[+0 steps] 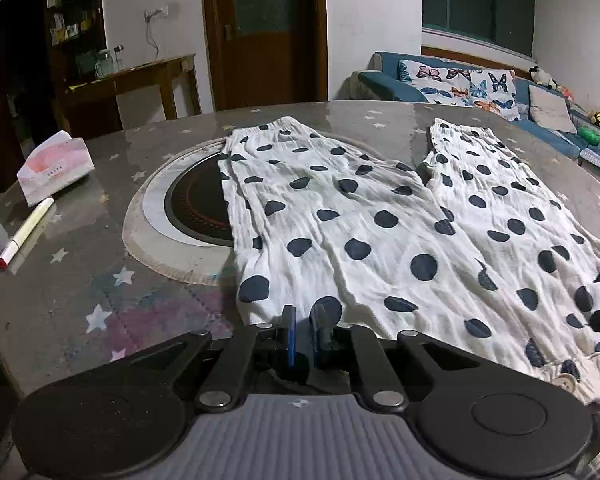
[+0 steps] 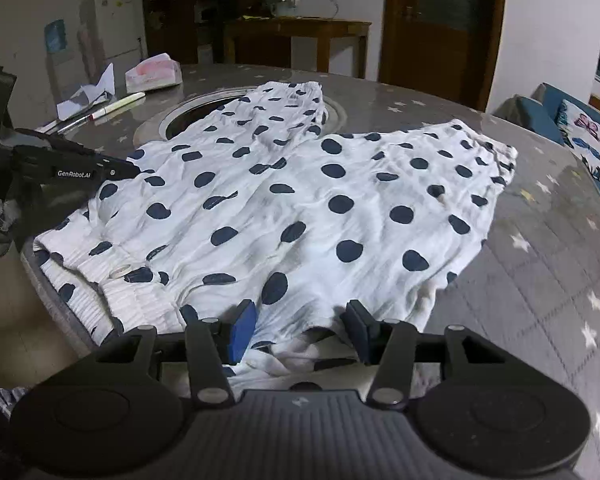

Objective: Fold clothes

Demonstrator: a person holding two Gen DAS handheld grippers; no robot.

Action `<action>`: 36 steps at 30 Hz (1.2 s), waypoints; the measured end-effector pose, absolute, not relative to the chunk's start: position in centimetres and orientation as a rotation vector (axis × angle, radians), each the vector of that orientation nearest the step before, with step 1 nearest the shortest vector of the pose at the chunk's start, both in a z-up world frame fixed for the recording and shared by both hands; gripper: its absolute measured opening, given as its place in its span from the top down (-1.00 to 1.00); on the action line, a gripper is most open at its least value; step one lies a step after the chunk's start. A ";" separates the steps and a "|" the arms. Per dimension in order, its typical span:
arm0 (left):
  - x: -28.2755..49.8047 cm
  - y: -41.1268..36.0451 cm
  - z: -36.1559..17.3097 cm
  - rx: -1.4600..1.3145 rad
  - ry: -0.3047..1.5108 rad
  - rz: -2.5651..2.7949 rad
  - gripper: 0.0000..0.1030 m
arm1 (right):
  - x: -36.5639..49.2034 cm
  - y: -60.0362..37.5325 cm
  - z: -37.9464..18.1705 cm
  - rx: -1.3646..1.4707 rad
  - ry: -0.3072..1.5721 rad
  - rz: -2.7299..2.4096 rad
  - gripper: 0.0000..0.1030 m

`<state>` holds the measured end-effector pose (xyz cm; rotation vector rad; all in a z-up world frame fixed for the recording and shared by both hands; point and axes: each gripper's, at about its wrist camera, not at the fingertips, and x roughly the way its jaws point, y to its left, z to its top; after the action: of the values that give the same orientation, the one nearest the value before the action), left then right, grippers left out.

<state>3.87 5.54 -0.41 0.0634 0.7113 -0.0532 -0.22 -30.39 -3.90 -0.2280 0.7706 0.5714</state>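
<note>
We see a pair of white trousers with dark polka dots [image 1: 380,216] spread flat on a grey star-patterned table [image 1: 60,280], the two legs fanning away toward twelve and two o'clock in the left wrist view; the waistband lies nearest us, along the table's near edge, with a white button [image 2: 120,271] showing on it.

Our left gripper [image 1: 304,328] sits at the six o'clock edge of the cloth; its two blue-padded fingers are drawn almost together with only a narrow slit between them, and we cannot tell whether any fabric is pinched there, since the hem seems to lie just beyond the tips.

Our right gripper [image 2: 304,326] stands wide apart, its fingers [image 2: 242,326] straddling a bunched stretch of hem at six o'clock in its own view; nothing is clamped.

One leg covers part of a round black inset [image 1: 196,208] in the tabletop, at ten o'clock from the left gripper; a tissue pack [image 1: 56,166] and a white pen with a red cap [image 1: 26,234] lie toward nine o'clock, well apart from the cloth; a blue sofa with a butterfly cushion [image 1: 460,84] stands beyond the table at one o'clock.
</note>
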 end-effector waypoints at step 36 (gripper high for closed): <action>6.1 -9.4 -0.2 0.130 0.772 -0.605 0.78 | 18.6 -31.0 -3.1 -0.162 0.801 0.429 0.01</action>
<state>6.07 -9.37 -0.19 0.1296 0.7715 -0.6054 18.56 -31.01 -3.13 -0.1618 0.8007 0.4294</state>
